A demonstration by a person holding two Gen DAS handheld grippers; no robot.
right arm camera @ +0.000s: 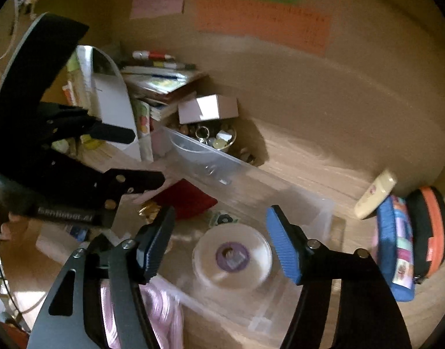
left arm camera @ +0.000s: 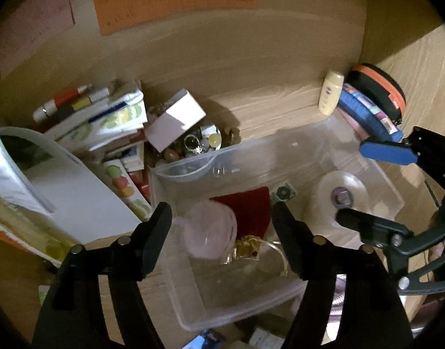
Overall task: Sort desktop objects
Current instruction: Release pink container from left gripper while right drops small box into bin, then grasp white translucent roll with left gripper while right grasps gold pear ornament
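Observation:
A clear plastic bin (left arm camera: pixel 309 145) sits on the wooden desk. In it lie a pale pink ball (left arm camera: pixel 209 231), a red pouch (left arm camera: pixel 245 208), a gold bag (left arm camera: pixel 247 248) and a white tape roll (left arm camera: pixel 337 196). My left gripper (left arm camera: pixel 221 222) is open above the pink ball and holds nothing. My right gripper (right arm camera: pixel 219 241) is open above the tape roll (right arm camera: pixel 232 256) in the bin (right arm camera: pixel 211 160) and holds nothing. The right gripper also shows at the right of the left wrist view (left arm camera: pixel 368 183).
A bowl of trinkets (left arm camera: pixel 193 145) and a white box (left arm camera: pixel 176 119) stand behind the bin. Books (left arm camera: pixel 106 122) and a white stand (left arm camera: pixel 62 189) are at left. A cream bottle (left arm camera: pixel 330 93), blue pencil case (left arm camera: pixel 368 113) and orange-black zip case (left arm camera: pixel 379 90) stand at right.

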